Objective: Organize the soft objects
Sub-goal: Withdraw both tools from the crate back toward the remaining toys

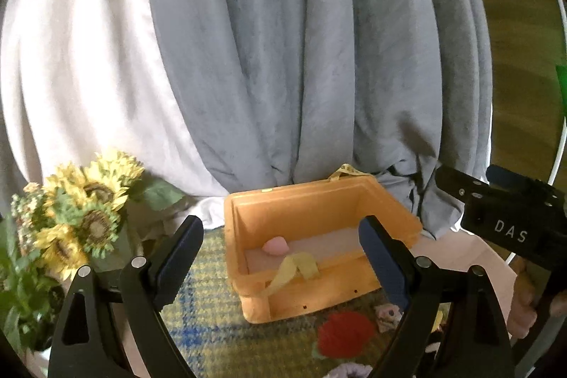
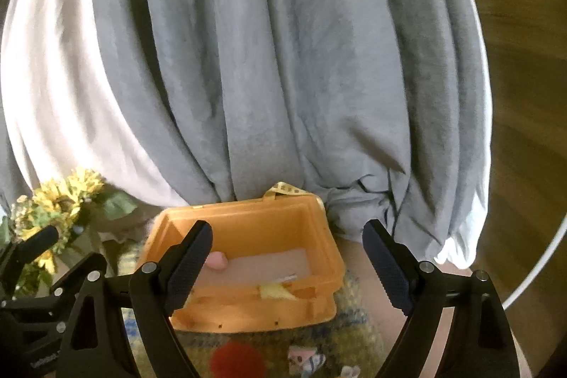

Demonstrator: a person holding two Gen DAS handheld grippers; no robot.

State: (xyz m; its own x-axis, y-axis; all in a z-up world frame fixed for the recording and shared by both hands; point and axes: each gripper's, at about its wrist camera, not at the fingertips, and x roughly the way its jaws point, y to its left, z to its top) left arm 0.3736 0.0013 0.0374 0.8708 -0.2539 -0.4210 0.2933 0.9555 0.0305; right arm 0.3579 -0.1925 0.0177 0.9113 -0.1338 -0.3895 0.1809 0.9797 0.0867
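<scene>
Black and empty, the left gripper (image 1: 280,257) stands with its jaws spread wide, and the right gripper (image 2: 287,263) is equally wide with nothing between its pads; both look down at a slant, probably to keep the whole work area in sight between picks. Nearest, on the yellow-and-blue checked woven cloth (image 1: 209,317), lie the soft things not yet sorted: a fuzzy red round toy (image 1: 343,333) and a small pale patterned plush (image 2: 304,360), both just in front of the bin. Beyond them sits the orange open-topped plastic storage box (image 1: 340,197), its near wall low enough to clear easily. Inside are a small pink soft piece (image 1: 276,245) and a yellow ribbon-like strip (image 1: 297,268), so most of the floor is free. Artificial sunflowers (image 1: 88,201) crowd the left side; grey and white draped fabric (image 1: 283,59) closes the back.
</scene>
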